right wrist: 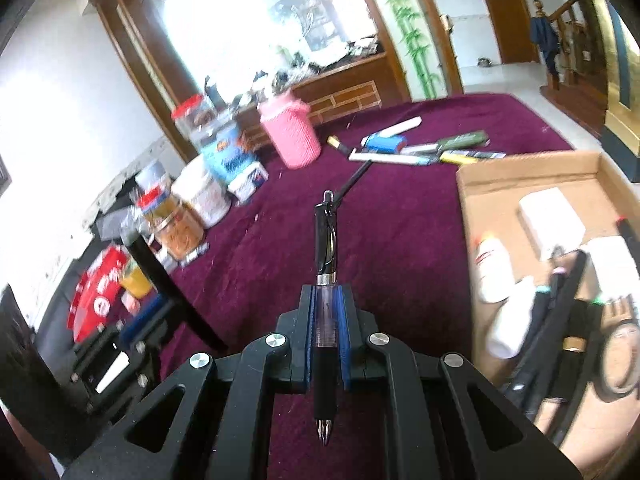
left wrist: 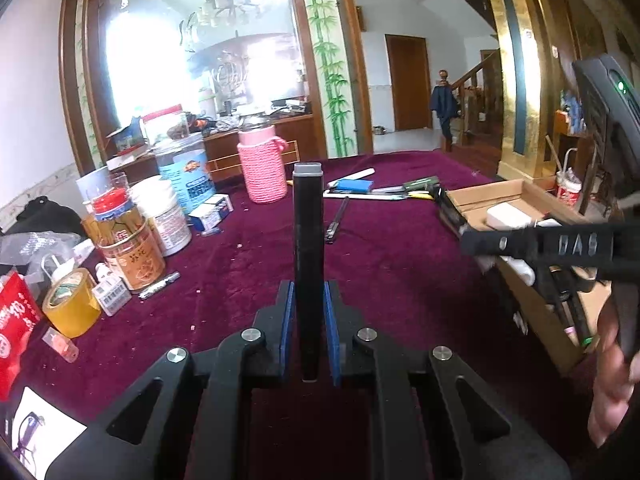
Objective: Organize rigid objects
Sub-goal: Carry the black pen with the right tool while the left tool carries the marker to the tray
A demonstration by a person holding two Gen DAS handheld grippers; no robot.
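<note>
My left gripper is shut on a long black square bar with a grey tip, held upright above the purple tablecloth. My right gripper is shut on a black pen, its clip end pointing forward and its metal tip toward the camera. The right gripper's body shows at the right of the left wrist view, over the cardboard box. The left gripper and its bar show at the left of the right wrist view. The box holds white boxes, white bottles and dark items.
Jars, tins and a yellow tape roll crowd the table's left side. A pink knitted bottle cover stands at the back. Pens, a blue case and flat sticks lie at the far middle. A thin black stick lies mid-table.
</note>
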